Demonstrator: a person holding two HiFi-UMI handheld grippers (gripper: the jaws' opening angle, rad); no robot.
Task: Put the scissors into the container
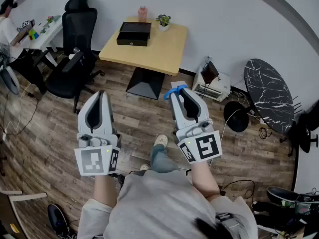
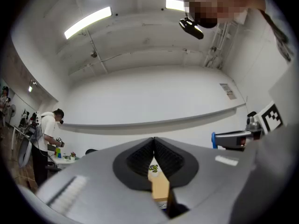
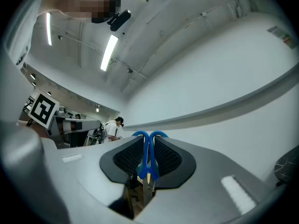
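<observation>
While right gripper [image 1: 181, 90] clamps blue scissors [image 3: 148, 158], left gripper [image 1: 101, 93] sits closed, empty; black container [image 1: 133, 34] on far table [image 1: 162, 51].

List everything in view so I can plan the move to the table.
scissors: one, blue handles, between the right gripper's jaws
container: one, black, on the wooden table
wooden table: one, light wood, ahead by the wall
bottle: one, pink, table's back edge
potted plant: one, green, right of the bottle
office chair: one, black, left of the table
round table: one, black marble pattern, far right
person: one, white top, far left at a white desk
left gripper: one, grey, shut, empty
right gripper: one, grey, shut on the scissors
</observation>
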